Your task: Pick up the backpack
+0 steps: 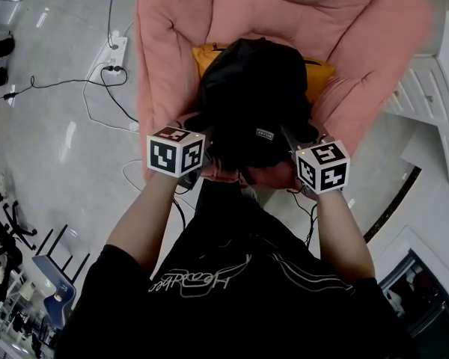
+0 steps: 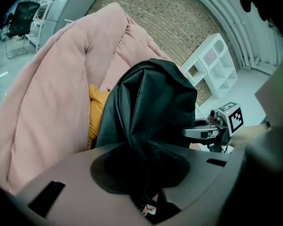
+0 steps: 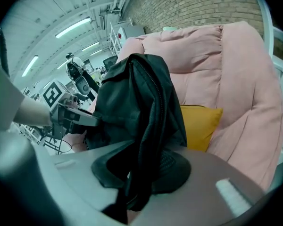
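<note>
- The black fabric backpack (image 1: 254, 99) stands upright on the seat of a pink padded armchair (image 1: 172, 43), and it leans against a yellow cushion (image 1: 203, 55) behind it.
- The left gripper (image 2: 144, 173) is at the backpack's left lower edge. Its jaws are pressed together on a fold of the black fabric.
- The right gripper (image 3: 141, 173) is at the opposite lower edge, and its jaws pinch a fold of the backpack in the same way.
- A white power strip (image 1: 114, 54) with cables lies on the grey floor (image 1: 52, 126), left of the armchair.

Pink armchair (image 1: 165, 51) walls in the backpack (image 1: 258, 96) on both sides; yellow cushion (image 1: 203, 58) behind; open above
</note>
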A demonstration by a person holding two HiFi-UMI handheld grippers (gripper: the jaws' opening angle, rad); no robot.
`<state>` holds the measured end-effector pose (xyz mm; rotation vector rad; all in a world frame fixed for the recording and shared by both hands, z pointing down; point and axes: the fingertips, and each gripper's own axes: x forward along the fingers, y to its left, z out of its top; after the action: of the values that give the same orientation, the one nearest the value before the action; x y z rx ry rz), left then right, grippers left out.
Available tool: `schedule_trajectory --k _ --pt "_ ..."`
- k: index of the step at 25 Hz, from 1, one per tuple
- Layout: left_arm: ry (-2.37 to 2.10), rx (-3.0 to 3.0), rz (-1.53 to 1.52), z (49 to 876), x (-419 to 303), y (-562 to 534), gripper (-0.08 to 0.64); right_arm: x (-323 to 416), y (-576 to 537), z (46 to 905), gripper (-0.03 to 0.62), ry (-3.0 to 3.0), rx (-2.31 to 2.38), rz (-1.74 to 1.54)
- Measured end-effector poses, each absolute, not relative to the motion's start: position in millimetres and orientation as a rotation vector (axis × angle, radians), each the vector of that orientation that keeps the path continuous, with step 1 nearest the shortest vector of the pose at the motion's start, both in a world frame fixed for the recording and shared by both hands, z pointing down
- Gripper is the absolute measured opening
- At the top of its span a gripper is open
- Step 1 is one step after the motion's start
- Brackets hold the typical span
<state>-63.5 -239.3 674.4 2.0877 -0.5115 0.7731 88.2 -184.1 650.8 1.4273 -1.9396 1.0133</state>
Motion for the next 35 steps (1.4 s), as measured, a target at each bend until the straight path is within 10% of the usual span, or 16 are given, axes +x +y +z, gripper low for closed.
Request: schedule_trajectory --k 35 --pt "-0.708 2.204 0.808 591 -71 -171 0.071 80 -123 586 0.052 -2.106 1.458 1.094"
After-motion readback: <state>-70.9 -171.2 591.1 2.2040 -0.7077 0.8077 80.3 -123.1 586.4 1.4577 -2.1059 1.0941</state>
